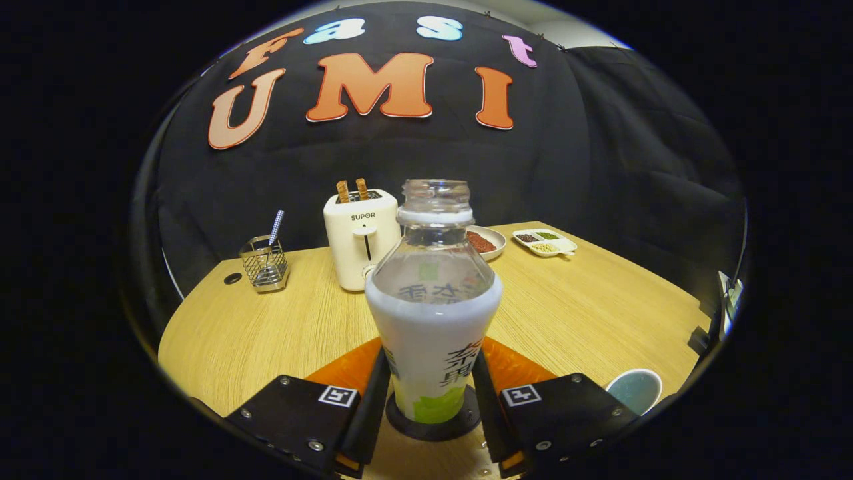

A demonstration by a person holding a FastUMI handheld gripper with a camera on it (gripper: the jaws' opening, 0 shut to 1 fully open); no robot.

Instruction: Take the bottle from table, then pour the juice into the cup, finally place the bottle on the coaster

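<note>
Now the bottle (433,320) stands upright on the coaster (433,423), tool (432,393) pinching it.

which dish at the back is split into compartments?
The white rectangular dish, right of the round plate with its red contents, far beyond the gripper.

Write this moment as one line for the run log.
hand-held gripper: fingers at both sides of bottle | bottle: upright on coaster, uncapped | cup: beside gripper
</note>
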